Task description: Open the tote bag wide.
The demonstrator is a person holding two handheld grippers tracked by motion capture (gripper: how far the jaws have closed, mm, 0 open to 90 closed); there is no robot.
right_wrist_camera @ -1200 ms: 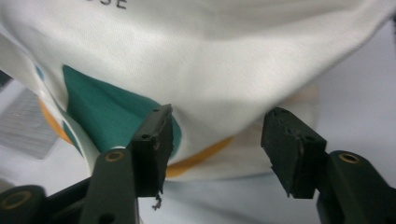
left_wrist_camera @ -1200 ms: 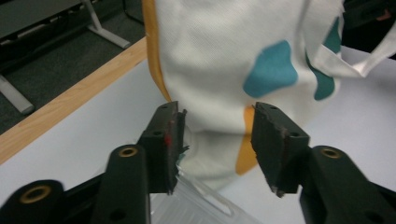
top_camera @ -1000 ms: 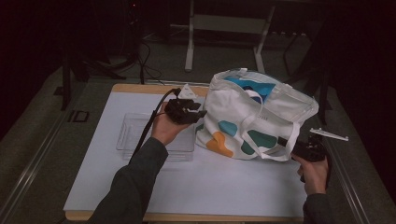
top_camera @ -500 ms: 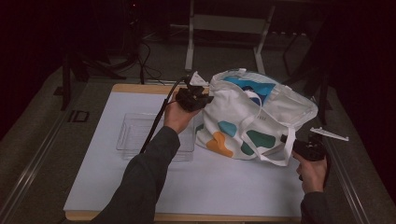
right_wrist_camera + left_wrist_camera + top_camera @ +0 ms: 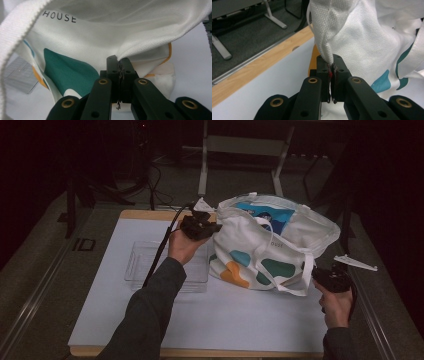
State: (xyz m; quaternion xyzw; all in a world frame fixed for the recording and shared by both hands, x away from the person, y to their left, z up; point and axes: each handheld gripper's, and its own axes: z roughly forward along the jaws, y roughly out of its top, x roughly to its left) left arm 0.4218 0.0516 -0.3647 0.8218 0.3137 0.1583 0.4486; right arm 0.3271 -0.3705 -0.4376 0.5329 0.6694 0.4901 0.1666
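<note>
Tote bag (image 5: pixel 272 245) — white cloth with teal and orange shapes, the word HOUSE printed near its rim. It stands on the white surface (image 5: pixel 225 315), right of centre, mouth open upward, with a blue item (image 5: pixel 265 215) showing inside. One strap hangs down its front.

Left claw (image 5: pixel 212 227) — held in the left hand (image 5: pixel 182 247) at the bag's upper left edge. In the left gripper view (image 5: pixel 331 72) its jaws are pressed together on a fold of the white cloth (image 5: pixel 323 45), which rises taut from between the pads. The jaws have just been closing, with the cloth between them. A black cable trails from it down toward the forearm.

Right claw (image 5: pixel 316 274) — held in the right hand (image 5: pixel 336 304) at the bag's lower right corner. In the right gripper view (image 5: pixel 120 68) its jaws are pressed together on a pinch of the bag's cloth (image 5: pixel 140 47); they too have just been closing on that cloth.

Clear tray (image 5: pixel 145 265) — lies flat on the surface to the left of the bag, beneath the left forearm.

Surface edge — light wood trim (image 5: pixel 145 214) shows along the far side.
</note>
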